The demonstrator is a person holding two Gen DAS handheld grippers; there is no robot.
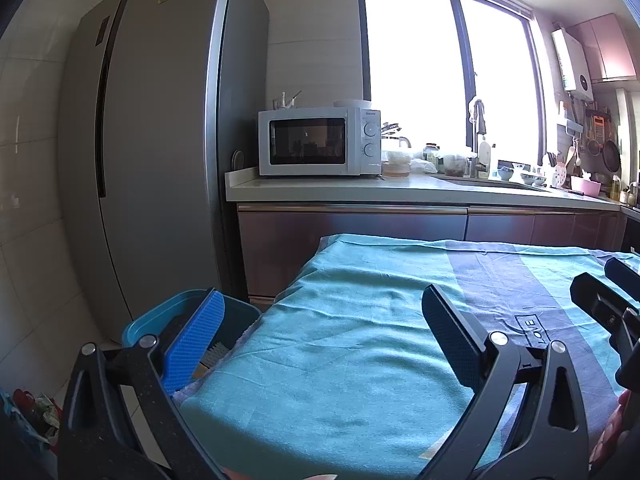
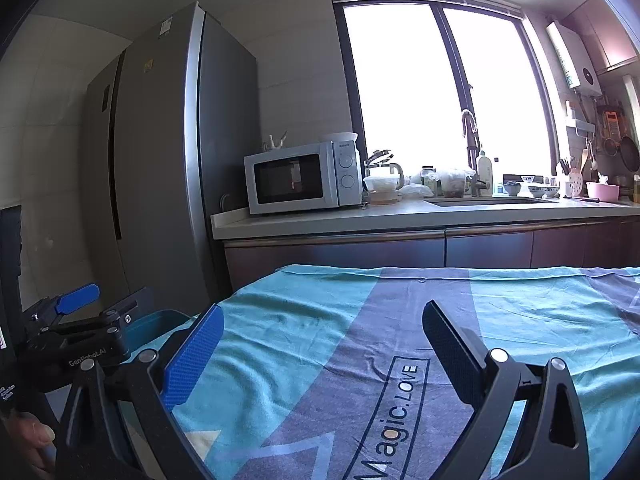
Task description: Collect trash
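So, both grippers are hovering over the worktop with the teal-and-grey cloth (image 2: 320,340) on it, and both have their jaws spread wide with nothing between them. The left gripper (image 1: 320,332) sits at the left side of the cloth, the right gripper (image 2: 322,344) is over the grey band with the "Magic.LOVE" print.

Honest problem: I can't spot any actual trash on the cloth in either view. What looks like the collection spot is the blue bin (image 1: 168,316) just off the left edge of the worktop, lower than the surface. Something pale sits inside it, too hidden behind the left gripper's blue pad to identify.

My guess on handling: the bin looks like thin stiff plastic, light, so if it needs moving, pinch the rim wall rather than the rounded corner. Any scraps would probably be light and crumply, so a gentle close is enough. Watch the cloth though: it's soft and wrinkled, and low jaws could snag a fold and drag it.
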